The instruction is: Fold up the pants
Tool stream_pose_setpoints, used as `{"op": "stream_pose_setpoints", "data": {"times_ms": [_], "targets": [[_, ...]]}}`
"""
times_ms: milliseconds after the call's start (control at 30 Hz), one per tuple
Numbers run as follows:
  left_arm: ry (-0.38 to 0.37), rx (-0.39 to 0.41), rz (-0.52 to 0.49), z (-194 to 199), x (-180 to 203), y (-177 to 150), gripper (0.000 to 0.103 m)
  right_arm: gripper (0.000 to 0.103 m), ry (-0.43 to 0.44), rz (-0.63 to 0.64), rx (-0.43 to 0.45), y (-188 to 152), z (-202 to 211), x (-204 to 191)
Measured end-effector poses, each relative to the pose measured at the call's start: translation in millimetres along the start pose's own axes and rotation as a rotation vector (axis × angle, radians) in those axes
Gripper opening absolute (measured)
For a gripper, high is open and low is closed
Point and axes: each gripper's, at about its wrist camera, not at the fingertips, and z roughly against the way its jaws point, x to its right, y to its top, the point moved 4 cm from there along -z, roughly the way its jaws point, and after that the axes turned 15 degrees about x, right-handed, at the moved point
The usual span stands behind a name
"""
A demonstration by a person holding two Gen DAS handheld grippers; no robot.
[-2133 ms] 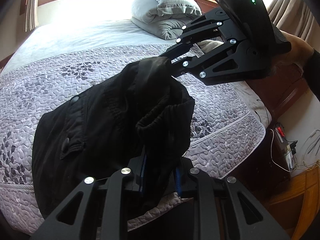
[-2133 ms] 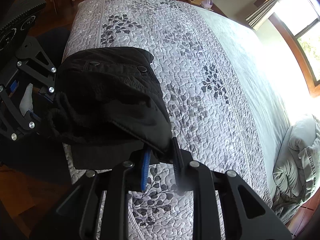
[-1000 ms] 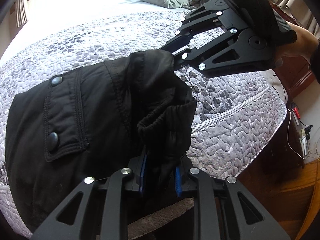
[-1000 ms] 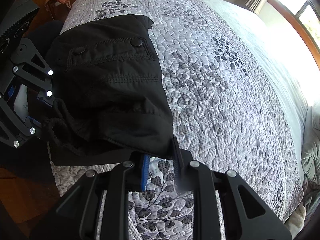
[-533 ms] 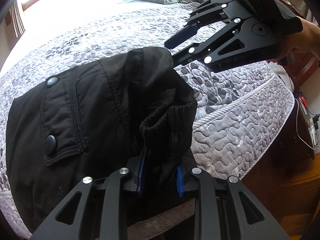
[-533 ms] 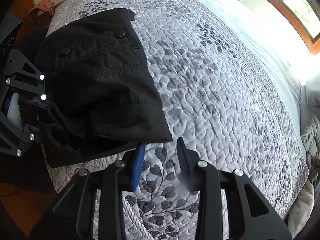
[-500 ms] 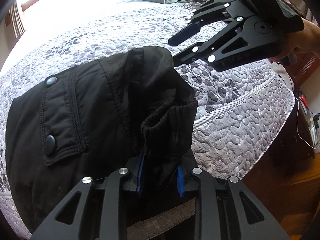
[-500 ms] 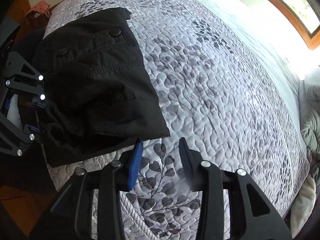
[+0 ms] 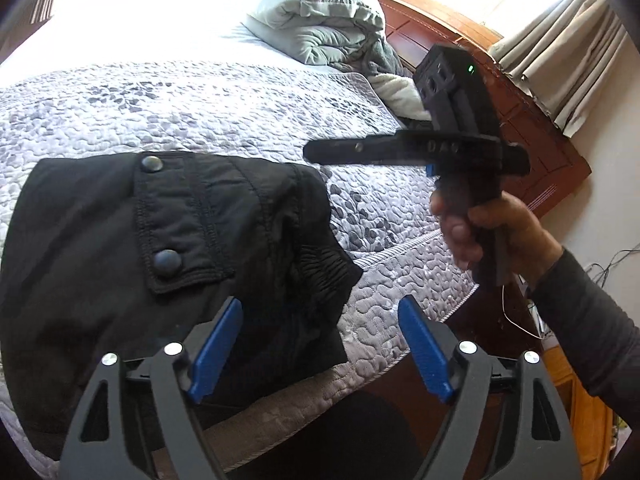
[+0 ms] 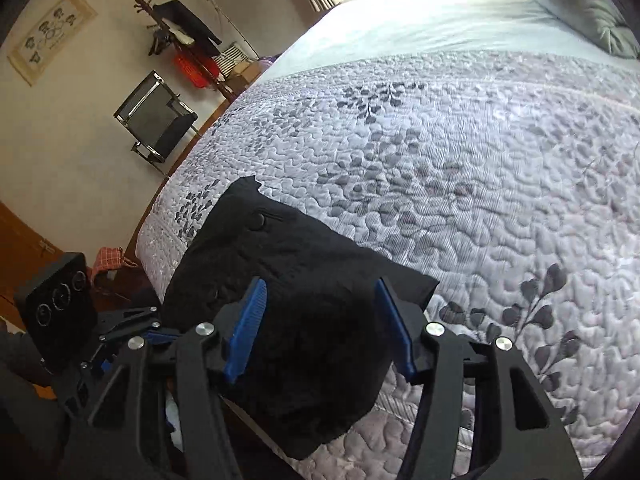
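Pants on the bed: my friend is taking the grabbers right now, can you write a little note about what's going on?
Left gripper: jaws opening, nothing pinched.
Right gripper: jaws opening, pads clear of the cloth.
Pants: black, lying in a folded bundle near the edge of the quilted bed, pocket flap with two snaps facing up.
Done: bundle set down and let go.
Left: probably only tidying the loose edges, if anything.

The folded pants (image 9: pixel 168 248) lie on the bed's quilt (image 9: pixel 248 120) near its front edge, the bundled duvet (image 9: pixel 320 24) far behind.
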Motion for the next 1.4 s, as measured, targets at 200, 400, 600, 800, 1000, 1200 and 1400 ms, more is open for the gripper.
{"op": "stream_pose_setpoints", "data": {"times_ms": [200, 400, 600, 800, 1000, 1200, 1400], "targets": [[0.061, -0.013, 0.152, 13, -54, 0, 0.081, 0.055, -0.132, -0.091, -0.048, -40, -23, 34], [0.072, 0.039, 0.249, 35, -89, 6, 0.082, 0.055, -0.102, -0.098, 0.145, -38, 34, -23], [0.092, 0.069, 0.259, 59, -106, 5, 0.084, 0.054, -0.094, -0.091, 0.113, -81, 22, -61], [0.135, 0.085, 0.271, 90, -135, 5, 0.088, 0.033, -0.203, -0.197, 0.079, -128, 14, -19], [0.152, 0.066, 0.357, 101, -191, 16, 0.089, 0.051, -0.216, -0.242, 0.083, -126, 27, -23], [0.077, -0.012, 0.430, 93, -234, 29, 0.091, 0.092, -0.250, -0.396, 0.083, -130, 49, 8], [-0.076, -0.110, 0.534, 65, -263, 34, 0.093, 0.098, -0.072, -0.695, 0.077, -134, 47, 48]]}}
